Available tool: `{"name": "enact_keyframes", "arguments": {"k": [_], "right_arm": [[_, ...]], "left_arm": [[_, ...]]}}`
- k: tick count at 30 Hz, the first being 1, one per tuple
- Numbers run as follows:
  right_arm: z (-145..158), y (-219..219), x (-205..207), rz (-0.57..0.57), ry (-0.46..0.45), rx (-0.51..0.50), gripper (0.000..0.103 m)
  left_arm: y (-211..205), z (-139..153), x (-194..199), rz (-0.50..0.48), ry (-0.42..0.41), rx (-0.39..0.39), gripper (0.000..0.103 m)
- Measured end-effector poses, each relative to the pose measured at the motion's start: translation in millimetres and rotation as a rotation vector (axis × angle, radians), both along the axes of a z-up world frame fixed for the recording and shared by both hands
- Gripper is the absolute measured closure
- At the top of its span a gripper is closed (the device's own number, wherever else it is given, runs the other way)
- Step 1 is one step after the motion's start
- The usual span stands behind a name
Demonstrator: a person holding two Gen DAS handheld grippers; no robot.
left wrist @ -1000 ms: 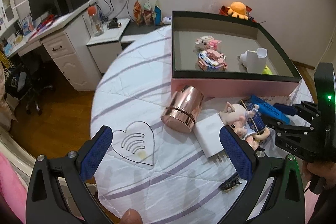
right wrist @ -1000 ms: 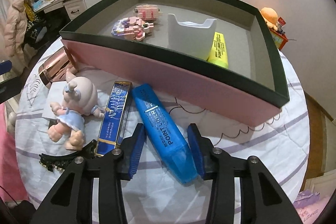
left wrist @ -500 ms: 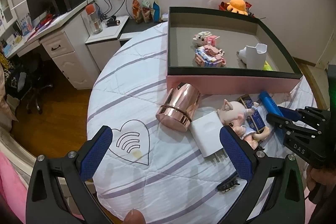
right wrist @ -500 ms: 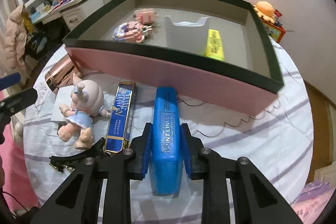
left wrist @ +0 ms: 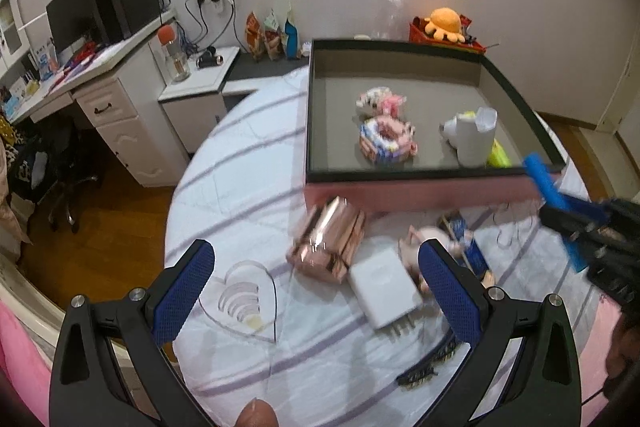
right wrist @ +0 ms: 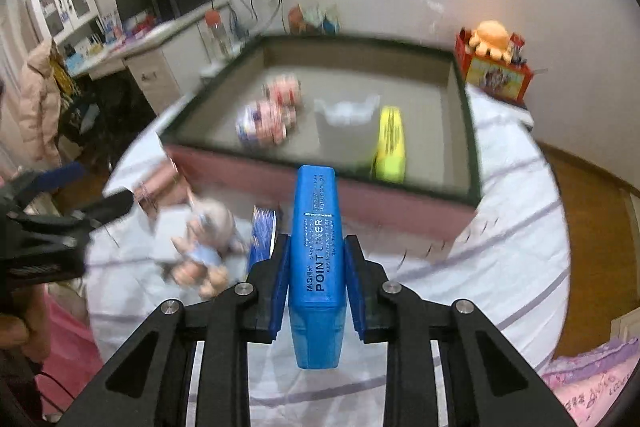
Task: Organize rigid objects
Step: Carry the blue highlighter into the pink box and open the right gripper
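My right gripper (right wrist: 316, 259) is shut on a blue highlighter (right wrist: 314, 227) and holds it above the bed, pointing at the pink box (right wrist: 474, 163). The highlighter (left wrist: 546, 183) also shows at the box's near right corner in the left wrist view. The box (left wrist: 420, 193) holds two pink block toys (left wrist: 386, 139), a white holder (left wrist: 472, 135) and a yellow highlighter (right wrist: 390, 143). My left gripper (left wrist: 316, 275) is open and empty above a rose-gold cup (left wrist: 326, 243), a white charger (left wrist: 384, 287) and a doll (left wrist: 412, 247).
A clear heart stand (left wrist: 244, 301), a dark blue slim box (right wrist: 262, 235) and a black hair clip (left wrist: 424, 367) lie on the striped bedspread. A desk (left wrist: 100, 83) and nightstand (left wrist: 200, 87) stand to the left. An orange plush (left wrist: 444, 23) sits behind the box.
My right gripper closed on the blue highlighter, straightened it and lifted it off the bed toward the box. The left gripper pulled back slightly.
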State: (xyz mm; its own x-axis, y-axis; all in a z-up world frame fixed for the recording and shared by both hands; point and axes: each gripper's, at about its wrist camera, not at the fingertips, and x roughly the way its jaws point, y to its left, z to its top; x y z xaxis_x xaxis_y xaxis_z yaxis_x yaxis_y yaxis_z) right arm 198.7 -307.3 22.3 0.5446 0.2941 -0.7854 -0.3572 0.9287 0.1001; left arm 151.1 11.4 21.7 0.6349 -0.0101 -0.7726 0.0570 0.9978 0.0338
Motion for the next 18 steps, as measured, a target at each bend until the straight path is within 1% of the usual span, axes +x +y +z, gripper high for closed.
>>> {"name": "enact_keyframes", "arguments": {"k": [2,4,7,9,13,15,18], "right_arm": [[16.0,-1.3,7.1,-0.012,-0.037,0.009,0.076],[27.0,-3.6,22.9,-0.039,-0.066,-0.001,0.076],[29.8,-8.9,55.3,-0.09,-0.072,-0.005,0.076],[24.3,-13.6,76.0,-0.116,-0.063,-0.013,0.076],[2.9,-16.2,114.6,-0.153,-0.014,-0.014,0.076],[-10.3,-17.3,128.0,-0.166,0.009,-0.016,0.076],[-22.1,-17.6,145.5,-0.176,0.025,-0.02,0.076]], "left_arm": [[-0.3,5.8,7.2,0.003,-0.018,0.0,0.0],[-0.6,10.9,15.5,0.005,-0.034,0.002,0.0],[-1.0,16.4,29.3,0.008,-0.05,0.005,0.0],[-1.4,18.0,38.4,0.007,-0.057,0.008,0.0],[-3.7,15.3,57.8,0.002,-0.057,0.012,0.0],[-4.5,11.5,65.3,0.0,-0.049,0.01,0.0],[-4.3,4.3,75.6,0.002,-0.037,0.008,0.0]]}}
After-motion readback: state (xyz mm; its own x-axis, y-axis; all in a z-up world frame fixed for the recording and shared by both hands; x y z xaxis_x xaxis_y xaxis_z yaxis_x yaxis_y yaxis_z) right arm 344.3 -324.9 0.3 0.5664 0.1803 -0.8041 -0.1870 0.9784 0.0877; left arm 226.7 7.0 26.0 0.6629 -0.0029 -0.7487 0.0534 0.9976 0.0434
